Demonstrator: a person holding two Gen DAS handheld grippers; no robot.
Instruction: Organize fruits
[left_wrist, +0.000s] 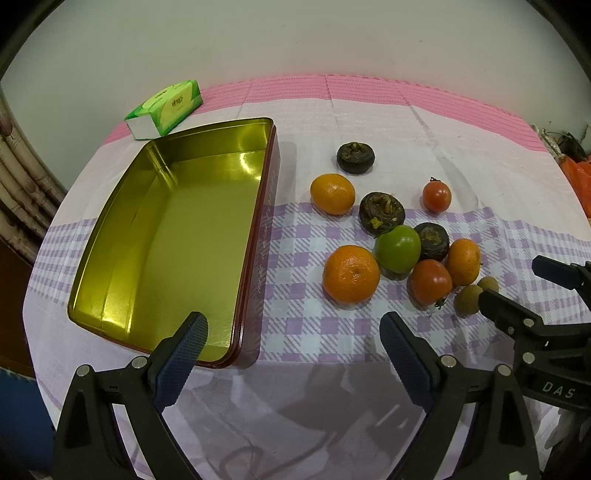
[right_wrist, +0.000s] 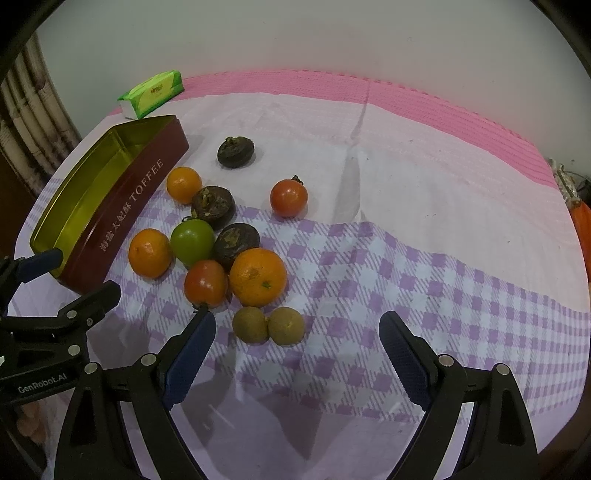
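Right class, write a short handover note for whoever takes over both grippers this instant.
Left gripper: open, empty, hovering by the tin's near end.
Right gripper: open, empty, hovering just short of two longans.
Toffee tin: empty, left of the fruit.
Done: nothing packed.
Left: all fruit on the checked tablecloth: three mandarins, two red tomatoes, one green tomato, three dark water chestnuts, the longans.
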